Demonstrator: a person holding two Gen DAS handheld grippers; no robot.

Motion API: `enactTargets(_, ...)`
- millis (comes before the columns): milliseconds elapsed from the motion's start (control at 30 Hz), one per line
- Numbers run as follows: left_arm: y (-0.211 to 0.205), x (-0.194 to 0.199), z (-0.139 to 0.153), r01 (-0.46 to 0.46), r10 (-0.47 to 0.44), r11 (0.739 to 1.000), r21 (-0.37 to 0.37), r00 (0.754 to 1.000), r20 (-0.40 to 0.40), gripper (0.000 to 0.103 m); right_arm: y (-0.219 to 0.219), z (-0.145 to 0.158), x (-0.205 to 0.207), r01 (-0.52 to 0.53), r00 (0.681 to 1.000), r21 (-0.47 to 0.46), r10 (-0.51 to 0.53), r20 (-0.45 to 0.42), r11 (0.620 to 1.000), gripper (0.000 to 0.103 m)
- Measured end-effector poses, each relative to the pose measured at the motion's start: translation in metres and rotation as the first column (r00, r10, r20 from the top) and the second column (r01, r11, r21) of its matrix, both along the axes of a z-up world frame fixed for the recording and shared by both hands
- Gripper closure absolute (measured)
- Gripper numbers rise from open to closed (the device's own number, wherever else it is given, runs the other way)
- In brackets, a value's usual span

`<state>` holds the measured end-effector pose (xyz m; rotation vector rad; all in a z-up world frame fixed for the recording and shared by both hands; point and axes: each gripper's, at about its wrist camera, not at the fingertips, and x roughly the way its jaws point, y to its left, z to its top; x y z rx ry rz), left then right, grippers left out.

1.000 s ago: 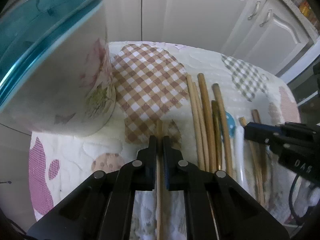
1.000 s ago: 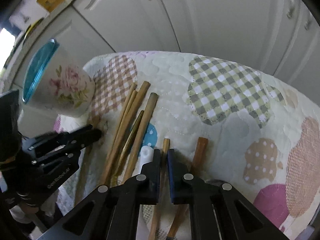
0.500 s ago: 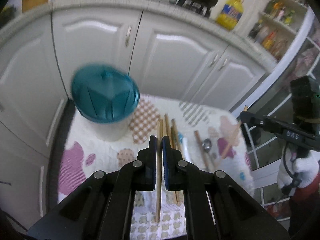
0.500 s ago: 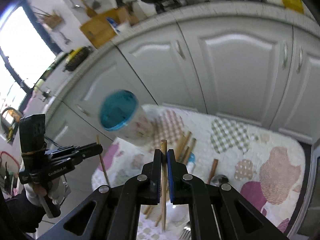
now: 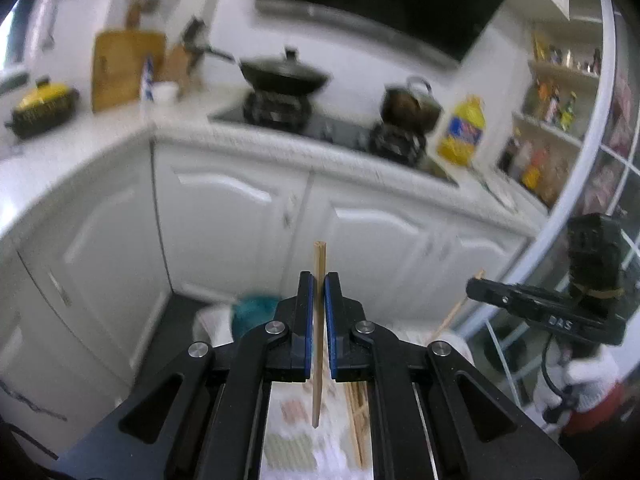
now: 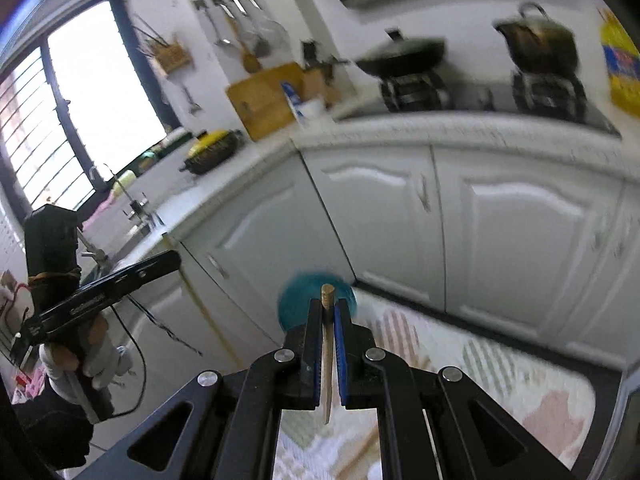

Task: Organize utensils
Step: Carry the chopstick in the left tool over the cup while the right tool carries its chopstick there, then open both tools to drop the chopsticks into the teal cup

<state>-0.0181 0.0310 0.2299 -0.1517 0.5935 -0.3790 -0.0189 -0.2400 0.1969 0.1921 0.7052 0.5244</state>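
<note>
My left gripper [image 5: 317,280] is shut on a thin wooden chopstick [image 5: 319,320], held upright high above the table. My right gripper [image 6: 327,306] is shut on another wooden chopstick [image 6: 327,344], also lifted and upright. The teal-lidded utensil holder [image 6: 298,300] stands far below on the patchwork cloth [image 6: 500,364]; it also shows in the left wrist view [image 5: 252,308]. More wooden utensils [image 5: 358,404] lie on the cloth under the left gripper. The right gripper shows in the left wrist view [image 5: 476,286], the left gripper in the right wrist view [image 6: 172,258].
White kitchen cabinets [image 5: 224,220] stand behind the table, with a counter carrying a wok [image 5: 282,74], a pot [image 5: 410,104] and a yellow oil bottle [image 5: 462,130]. A window [image 6: 80,92] is at the left in the right wrist view.
Both grippers have risen far above the table, each carrying its chopstick; the views have tilted up from the cloth to the cabinets and counter.
</note>
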Motion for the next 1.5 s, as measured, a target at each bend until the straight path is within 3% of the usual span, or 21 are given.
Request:
enactTargets(133,0.004,0.03,0.007,-0.077,0.076,0.997,0.013,0.996,0.051,0.099,0.022,0.029,0.033,-0.009,0.998,0.001,0.009,0.059,1.0,0.098)
enactTargets(300,0.007,0.065,-0.017,-0.156,0.152,0.986,0.064,0.987,0.06,0.099,0.046,0.036,0.081,0.004,0.996,-0.016,-0.002,0.092,1.0,0.098)
enactTargets(533,0.011,0.099,-0.068,-0.2,0.201,0.976,0.084,0.979,-0.007,0.099,0.072,-0.012,0.144,0.0,0.999,-0.061,0.002,0.042,0.998,0.098)
enactTargets(833,0.006,0.115,-0.116,-0.201,0.213,0.974,0.103,0.97,-0.12,0.099,0.086,-0.088,0.189,-0.018,0.993,-0.083,0.008,-0.119,0.996,0.098)
enactTargets(1033,0.006,0.113,-0.122,-0.213,0.228,0.971,0.109,0.961,-0.154,0.098,0.077,-0.101,0.185,-0.017,0.987,-0.069,0.006,-0.159,0.997,0.098)
enactTargets(1100,0.006,0.111,-0.121,-0.21,0.224,0.973,0.099,0.96,-0.166,0.092,0.071,-0.1,0.18,-0.007,0.986,-0.059,-0.003,-0.166,0.998,0.095)
enactTargets(1133,0.006,0.108,-0.12,-0.21,0.223,0.973,0.096,0.96,-0.167,0.089,0.069,-0.1,0.176,-0.008,0.986,-0.056,-0.001,-0.168,0.998,0.09)
enactTargets(1233,0.004,0.098,-0.116,-0.203,0.216,0.975,0.093,0.963,-0.162,0.082,0.065,-0.097,0.165,0.0,0.987,-0.063,-0.01,-0.161,0.998,0.06)
enactTargets(1500,-0.005,0.057,-0.101,-0.184,0.199,0.975,0.122,0.972,-0.123,0.078,0.048,-0.085,0.121,0.017,0.991,-0.062,-0.025,-0.132,0.998,0.06)
